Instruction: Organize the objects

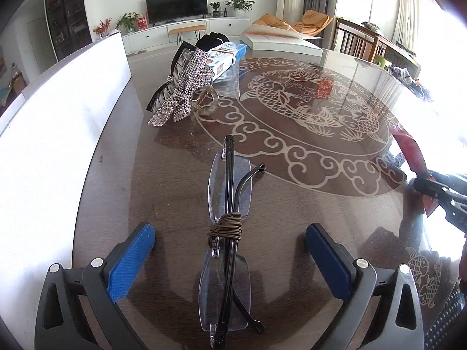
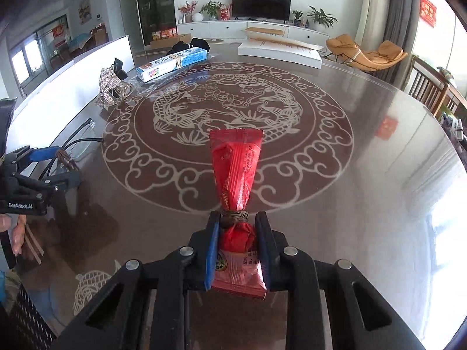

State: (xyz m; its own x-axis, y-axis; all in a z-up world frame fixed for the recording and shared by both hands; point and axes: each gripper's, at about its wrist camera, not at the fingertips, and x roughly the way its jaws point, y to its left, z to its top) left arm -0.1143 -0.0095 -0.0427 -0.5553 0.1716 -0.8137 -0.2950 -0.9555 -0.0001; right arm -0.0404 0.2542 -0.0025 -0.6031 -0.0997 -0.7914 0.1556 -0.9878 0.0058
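Note:
Folded rimless glasses (image 1: 229, 233), wound with a brown elastic band, lie on the glass table (image 1: 306, 204). My left gripper (image 1: 230, 250) stands open astride them, and its blue pads (image 1: 131, 259) are clear of the frame on both sides. My right gripper (image 2: 238, 218) is shut on a red snack packet (image 2: 235, 169), pinching it just behind a brown band tied round it. The packet juts forward over the fish pattern. The left wrist view shows the right gripper (image 1: 437, 195) and packet (image 1: 408, 151) at the right edge. In the right wrist view, the left gripper (image 2: 52, 164) is at the far left.
A rhinestone bow hair clip (image 1: 181, 90), a blue-and-white toothpaste box (image 1: 226, 58) and a black item (image 1: 211, 40) sit at the far left of the table. A flat white box (image 1: 280, 43) lies at the back. A white panel (image 1: 58, 110) runs along the left edge. Wooden chairs (image 1: 356, 40) stand to the right.

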